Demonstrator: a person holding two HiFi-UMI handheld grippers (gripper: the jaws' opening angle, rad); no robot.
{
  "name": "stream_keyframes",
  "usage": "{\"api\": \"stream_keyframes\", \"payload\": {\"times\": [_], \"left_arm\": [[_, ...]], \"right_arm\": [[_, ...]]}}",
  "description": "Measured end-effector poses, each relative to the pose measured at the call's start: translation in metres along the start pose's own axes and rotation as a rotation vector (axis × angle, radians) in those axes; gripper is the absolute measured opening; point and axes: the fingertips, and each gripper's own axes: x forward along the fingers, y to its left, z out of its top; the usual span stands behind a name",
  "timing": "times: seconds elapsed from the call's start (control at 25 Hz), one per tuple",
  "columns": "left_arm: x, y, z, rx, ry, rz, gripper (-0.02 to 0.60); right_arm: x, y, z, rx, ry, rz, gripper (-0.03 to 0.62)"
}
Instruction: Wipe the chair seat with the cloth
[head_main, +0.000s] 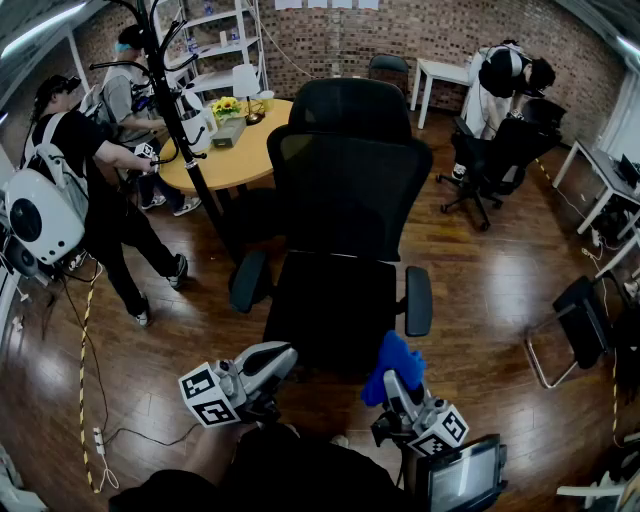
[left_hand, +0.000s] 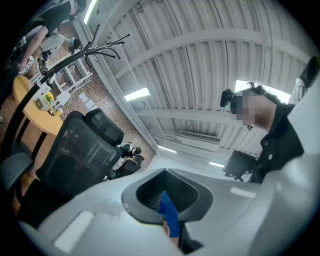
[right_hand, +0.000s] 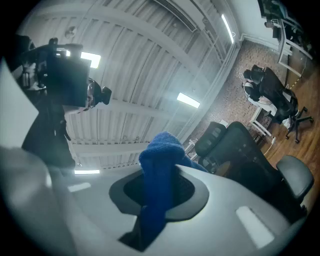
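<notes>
The black office chair (head_main: 340, 180) stands right in front of me, and its dark seat (head_main: 328, 312) is bare between the two armrests. A blue cloth (head_main: 394, 364) sticks up from my right gripper (head_main: 398, 384), which is shut on it just off the seat's front right corner. In the right gripper view the cloth (right_hand: 159, 165) bulges out of the right gripper (right_hand: 160, 200), which points up at the ceiling. My left gripper (head_main: 283, 354) hovers at the seat's front left edge, shut and holding nothing. In its own view the left gripper (left_hand: 167, 202) is tilted upward, with the chair (left_hand: 80, 150) at the left.
A round wooden table (head_main: 235, 155) and a black coat rack (head_main: 172, 95) stand behind the chair on the left. Two people (head_main: 85, 190) are at the far left. Another person (head_main: 505, 80) bends over a second chair at the back right. A monitor (head_main: 585, 310) sits on the floor at the right.
</notes>
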Motion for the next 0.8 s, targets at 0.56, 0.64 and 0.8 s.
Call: {"api": "stream_keyframes", "payload": {"times": [0.56,0.64,0.8], "left_arm": [[0.024,0.161,0.04,-0.121,-0.023,-0.036,0.002],[0.031,0.189,0.054,-0.142,-0.004,-0.069,0.002],[0.036,0.235,0.069,-0.161,0.047,-0.108,0.003]], "right_arm": [[0.124,-0.101,-0.034,-0.061,0.08,-0.114,0.058],[0.151,-0.118,-0.037,-0.095,0.076,-0.149,0.06],[0.185,-0.159,-0.046,-0.146,0.07,-0.233,0.06]]}}
